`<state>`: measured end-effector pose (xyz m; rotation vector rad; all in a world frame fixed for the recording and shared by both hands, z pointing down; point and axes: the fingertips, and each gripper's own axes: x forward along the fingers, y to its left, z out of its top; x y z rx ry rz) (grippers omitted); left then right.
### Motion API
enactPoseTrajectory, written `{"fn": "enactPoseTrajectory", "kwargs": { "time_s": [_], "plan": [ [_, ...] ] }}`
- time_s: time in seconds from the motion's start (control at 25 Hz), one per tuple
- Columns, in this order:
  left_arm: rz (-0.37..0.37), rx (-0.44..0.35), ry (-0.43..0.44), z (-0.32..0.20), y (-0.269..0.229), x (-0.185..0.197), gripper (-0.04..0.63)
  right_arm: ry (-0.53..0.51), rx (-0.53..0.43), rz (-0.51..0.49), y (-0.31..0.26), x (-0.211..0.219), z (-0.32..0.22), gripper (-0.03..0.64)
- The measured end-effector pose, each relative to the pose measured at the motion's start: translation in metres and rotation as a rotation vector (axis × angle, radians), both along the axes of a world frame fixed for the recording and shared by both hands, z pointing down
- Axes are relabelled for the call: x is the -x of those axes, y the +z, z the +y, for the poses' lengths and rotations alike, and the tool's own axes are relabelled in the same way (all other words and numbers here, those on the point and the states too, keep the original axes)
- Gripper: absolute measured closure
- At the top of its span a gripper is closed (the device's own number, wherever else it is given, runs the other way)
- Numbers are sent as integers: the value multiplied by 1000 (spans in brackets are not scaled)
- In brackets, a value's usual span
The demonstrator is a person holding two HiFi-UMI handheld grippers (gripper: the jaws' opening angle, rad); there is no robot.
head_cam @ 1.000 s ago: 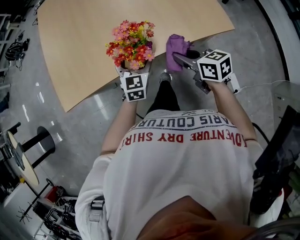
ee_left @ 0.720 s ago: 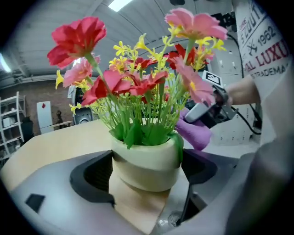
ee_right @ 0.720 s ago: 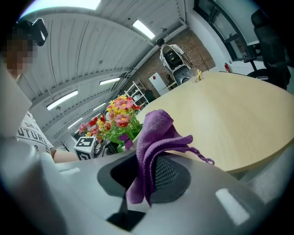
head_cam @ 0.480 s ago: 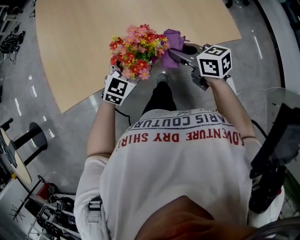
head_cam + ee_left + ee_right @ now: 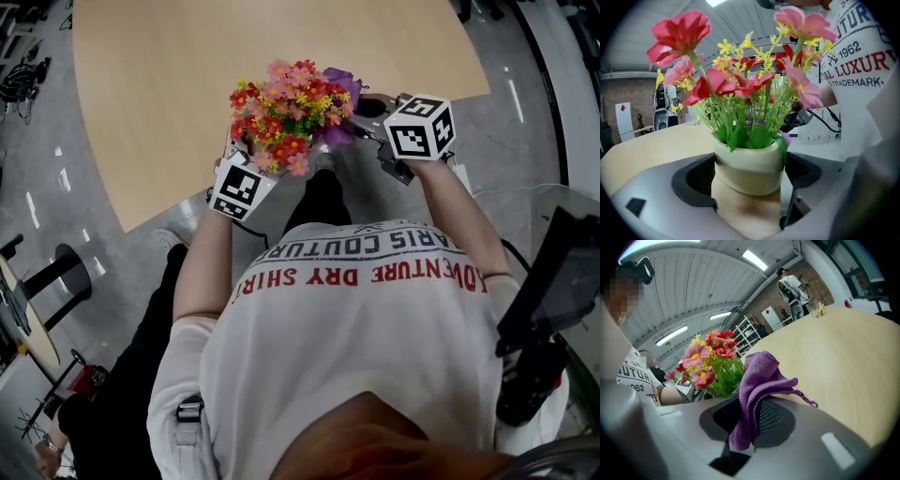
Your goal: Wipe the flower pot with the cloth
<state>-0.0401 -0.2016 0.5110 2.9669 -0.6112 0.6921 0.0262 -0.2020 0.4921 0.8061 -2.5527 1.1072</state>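
Your left gripper [image 5: 747,183] clamps the flower pot [image 5: 749,161] clear of the bench [image 5: 187,75], so your right gripper [image 5: 745,423], pinching the cloth [image 5: 757,380], can reach its sides.

On my right gripper [image 5: 747,423], the jaws are clamped on a purple cloth [image 5: 759,380]. It stands up between them in folds, with one frayed corner trailing to the right. Close behind the cloth, to its left, I note red, pink and yellow flowers [image 5: 708,357] on green stems; contact cannot be confirmed. A pale wooden table [image 5: 848,357] fills the right side.
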Motion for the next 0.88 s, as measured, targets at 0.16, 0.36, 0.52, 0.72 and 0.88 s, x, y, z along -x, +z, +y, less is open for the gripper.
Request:
{"fn": "enactPoseTrajectory", "kwargs": {
  "time_s": [0.16, 0.36, 0.52, 0.72, 0.88],
  "plan": [
    [-7, 4, 32, -3, -3, 2, 124, -49, 36, 103, 17, 1, -6, 572],
    [-16, 6, 57, -5, -1, 1, 124, -72, 82, 123, 27, 0, -7, 572],
    [-23, 5, 62, -5, -2, 1, 124, -51, 108, 175, 36, -2, -8, 572],
    [-34, 7, 39, -5, -2, -1, 123, 22, 71, 150, 29, -9, -10, 571],
    [18, 64, -63, -4, -7, 13, 123, 154, 3, 70, 8, -18, -5, 571]
  ]
}}
